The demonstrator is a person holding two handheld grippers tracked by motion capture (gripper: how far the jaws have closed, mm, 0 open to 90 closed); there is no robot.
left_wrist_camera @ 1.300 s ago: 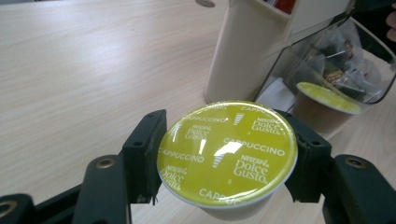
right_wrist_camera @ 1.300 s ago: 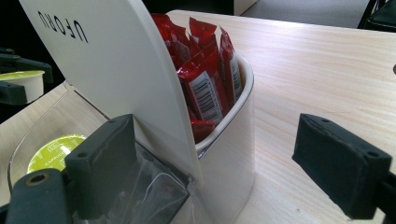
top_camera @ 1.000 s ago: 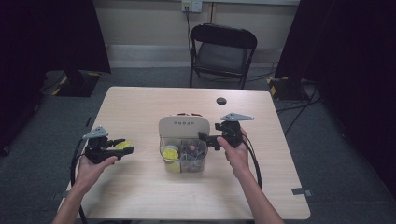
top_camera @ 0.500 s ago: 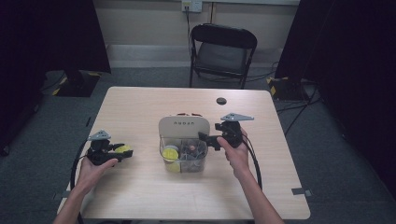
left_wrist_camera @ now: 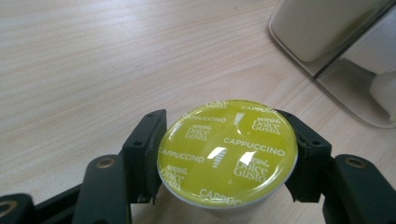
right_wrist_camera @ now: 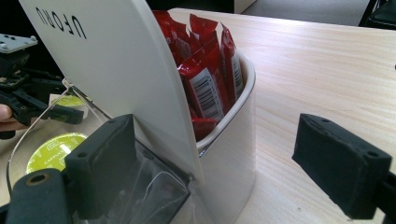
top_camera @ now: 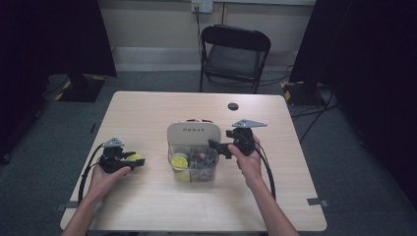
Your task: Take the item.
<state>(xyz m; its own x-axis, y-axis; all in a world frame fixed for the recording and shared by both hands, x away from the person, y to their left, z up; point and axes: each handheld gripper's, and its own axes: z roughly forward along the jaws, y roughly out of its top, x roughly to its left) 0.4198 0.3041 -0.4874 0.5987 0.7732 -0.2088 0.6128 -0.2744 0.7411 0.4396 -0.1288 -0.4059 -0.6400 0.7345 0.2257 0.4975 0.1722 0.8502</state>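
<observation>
High view: left gripper (top_camera: 129,161), jaws clamped on the yellow capsule (left_wrist_camera: 227,151), is sinking toward the table (top_camera: 147,206) left of the organizer (top_camera: 193,133), so it's probably being set down; right gripper (top_camera: 222,146) is holding open beside the organizer.

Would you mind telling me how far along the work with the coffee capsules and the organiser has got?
Done: one yellow-green foil-topped capsule lies in the clear front compartment of the white plastic organiser. In hand: the left gripper is shut on another yellow-green Cappuccino capsule, low over the pale wooden table. The right gripper stands open around the organiser's wall. Left: setting that capsule down.
</observation>
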